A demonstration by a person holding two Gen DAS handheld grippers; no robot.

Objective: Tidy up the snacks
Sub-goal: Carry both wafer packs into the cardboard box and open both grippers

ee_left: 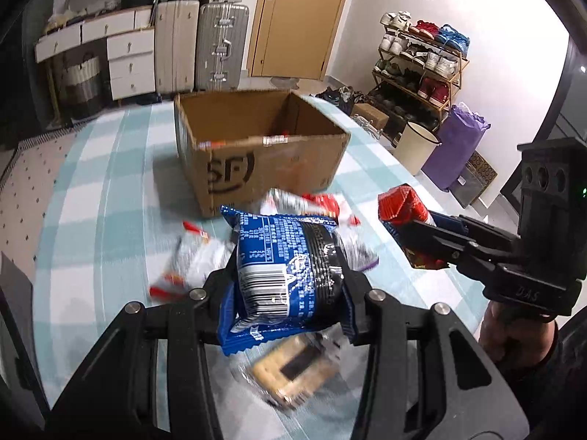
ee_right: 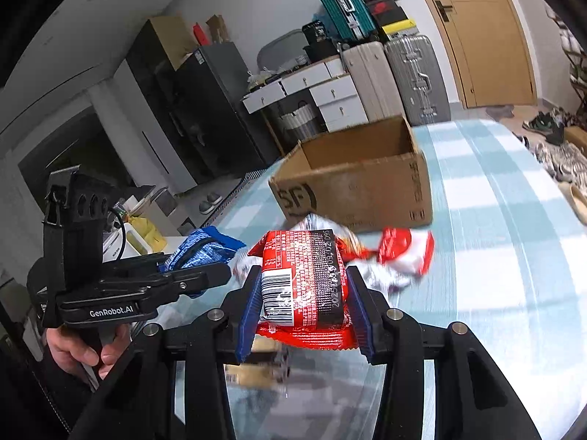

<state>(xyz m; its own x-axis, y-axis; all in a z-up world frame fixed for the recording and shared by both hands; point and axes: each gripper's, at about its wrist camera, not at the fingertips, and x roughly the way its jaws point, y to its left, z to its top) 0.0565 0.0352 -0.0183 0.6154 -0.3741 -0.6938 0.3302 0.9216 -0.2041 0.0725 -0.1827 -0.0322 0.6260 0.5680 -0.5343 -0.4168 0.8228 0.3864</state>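
Left wrist view: left gripper [ee_left: 288, 278] is closed on a blue snack packet [ee_left: 286, 278], barcode side up, fingers pinching both sides, lifted over the table. Same view shows right gripper [ee_left: 422, 242] from the side, off to the right, w/ a red snack packet [ee_left: 403, 203] clamped in it; also a shoe rack [ee_left: 418, 69] and white bin [ee_left: 416, 145] by the far wall, which the other cam doesn't show.

Right wrist view: red packet seen close up, barcode + date print facing cam, blue finger pads [ee_right: 251, 311] squeezing it from both sides. Left gripper appears at left edge, held by a bare hand [ee_right: 79, 352], blue packet sticking out fwd. Black cabinet [ee_right: 205, 110] shows only here.

Count: 2 grippers, 2 held packets (1 blue, 1 red), 1 open cardboard box [ee_left: 256, 146] marked SF on the blue-checked tablecloth [ee_left: 110, 190], approx. 3–4 loose red/white wrappers [ee_left: 312, 205] between box and grippers (blurred, can't count exactly), 1 clear-wrapped biscuit pack [ee_left: 293, 374] under the left gripper.

Pose: both grippers point toward the box, side by side, near each other, both short of the box.
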